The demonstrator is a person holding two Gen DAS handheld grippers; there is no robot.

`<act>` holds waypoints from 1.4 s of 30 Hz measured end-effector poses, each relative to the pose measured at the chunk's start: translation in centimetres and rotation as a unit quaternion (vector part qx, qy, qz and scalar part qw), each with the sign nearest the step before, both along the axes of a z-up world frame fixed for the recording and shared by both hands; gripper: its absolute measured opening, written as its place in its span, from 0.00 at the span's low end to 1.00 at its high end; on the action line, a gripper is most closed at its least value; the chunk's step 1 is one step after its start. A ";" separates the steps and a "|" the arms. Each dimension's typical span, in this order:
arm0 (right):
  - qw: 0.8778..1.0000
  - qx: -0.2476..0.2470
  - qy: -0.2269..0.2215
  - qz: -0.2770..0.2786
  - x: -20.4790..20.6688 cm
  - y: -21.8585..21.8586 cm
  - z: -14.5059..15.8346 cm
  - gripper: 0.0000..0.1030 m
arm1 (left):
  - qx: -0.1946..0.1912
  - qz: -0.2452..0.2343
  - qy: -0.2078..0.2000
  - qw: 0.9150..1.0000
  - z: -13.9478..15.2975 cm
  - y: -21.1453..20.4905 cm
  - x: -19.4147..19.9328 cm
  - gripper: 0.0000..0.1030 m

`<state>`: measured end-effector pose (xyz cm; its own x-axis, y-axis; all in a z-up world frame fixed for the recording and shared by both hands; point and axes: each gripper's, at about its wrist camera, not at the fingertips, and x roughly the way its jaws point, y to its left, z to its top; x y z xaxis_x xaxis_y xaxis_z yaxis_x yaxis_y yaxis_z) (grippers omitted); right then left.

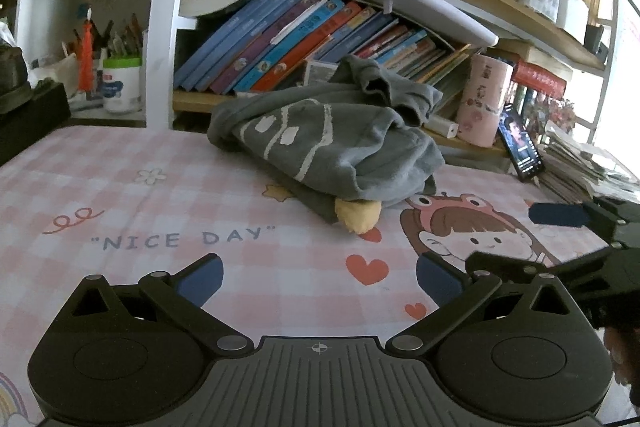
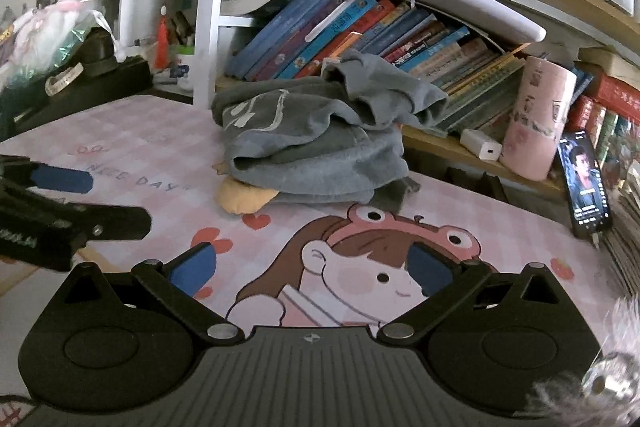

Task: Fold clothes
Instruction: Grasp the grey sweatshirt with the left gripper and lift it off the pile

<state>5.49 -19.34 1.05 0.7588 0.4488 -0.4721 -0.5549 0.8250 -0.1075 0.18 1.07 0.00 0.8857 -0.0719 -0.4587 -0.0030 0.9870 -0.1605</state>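
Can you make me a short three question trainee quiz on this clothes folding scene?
1. True or false: both tongs, left and right, are open and hold nothing.
2. How does the grey garment lie on the mat? A. spread flat B. in a crumpled heap C. neatly folded
3. Fill in: the yellow piece sticks out from ____ the garment.

Key: 1 true; 2 B; 3 under.
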 end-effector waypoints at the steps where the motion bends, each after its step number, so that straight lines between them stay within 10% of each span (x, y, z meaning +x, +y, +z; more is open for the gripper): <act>1: 1.000 0.001 -0.001 0.002 0.3 0.0 0.0 1.00 | -0.003 0.000 -0.001 1.000 0.0 0.1 0.0 1.00; 16: 0.997 0.069 0.009 0.016 2.8 -2.1 -1.0 1.00 | -0.065 0.024 0.023 0.997 -1.1 1.9 1.4 1.00; 32: 0.992 0.121 0.000 -0.044 3.6 -4.8 -0.7 1.00 | -0.012 0.053 -0.022 0.998 0.8 -1.2 4.1 1.00; 38: 0.988 0.139 0.023 -0.059 4.3 -5.6 -1.0 1.00 | -0.068 0.062 0.009 0.996 0.2 -1.9 8.6 0.99; 42: 0.988 0.139 0.031 -0.056 4.5 -5.6 -1.1 1.00 | -0.075 0.085 0.039 0.993 -0.9 -2.5 11.5 0.76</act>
